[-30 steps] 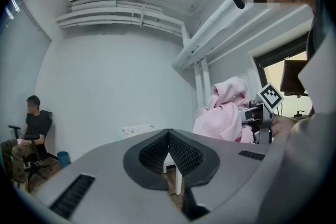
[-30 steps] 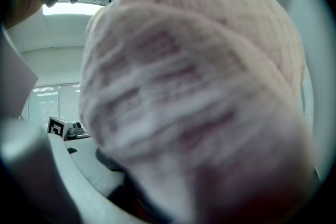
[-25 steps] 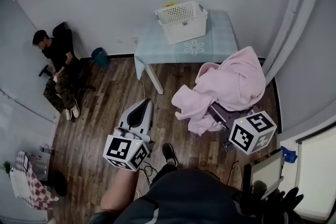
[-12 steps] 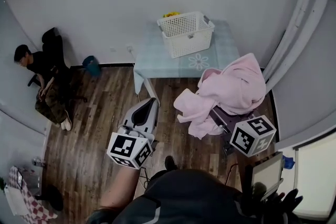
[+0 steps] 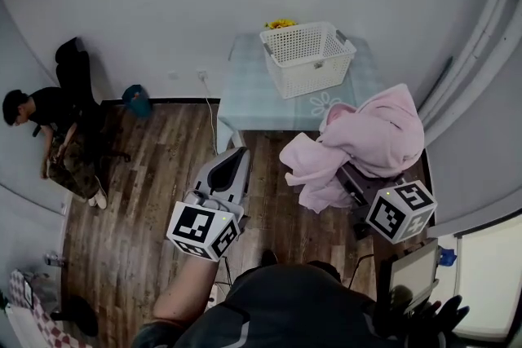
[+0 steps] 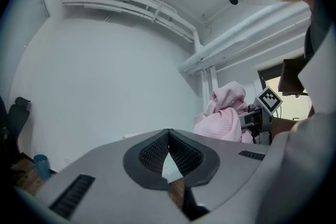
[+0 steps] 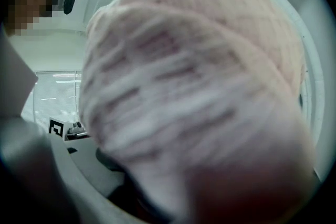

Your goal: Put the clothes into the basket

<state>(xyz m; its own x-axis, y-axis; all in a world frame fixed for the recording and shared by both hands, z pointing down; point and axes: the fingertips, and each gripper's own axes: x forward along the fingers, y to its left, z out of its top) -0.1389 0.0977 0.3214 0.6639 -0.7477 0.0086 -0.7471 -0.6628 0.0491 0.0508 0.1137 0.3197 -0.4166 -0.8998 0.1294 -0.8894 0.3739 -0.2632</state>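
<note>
A white slatted basket stands on a small table with a pale blue cloth against the far wall. A bulky pink garment hangs bunched over my right gripper, just at the table's front right corner. The jaws stand wide, shut on the cloth, and are mostly hidden by it. In the right gripper view the pink garment fills almost everything. My left gripper is shut and empty over the wooden floor, pointing at the table. Its tips touch, and the pink garment shows to the right.
A person sits by the left wall, with a blue bin near the baseboard. Something yellow lies behind the basket. A screen stands at the lower right. Pipes run along the right wall. A cable trails on the floor.
The table and basket have shifted right and sit nearer in the head view. My right gripper has carried the pink garment closer to the table's corner. The left gripper stays shut.
</note>
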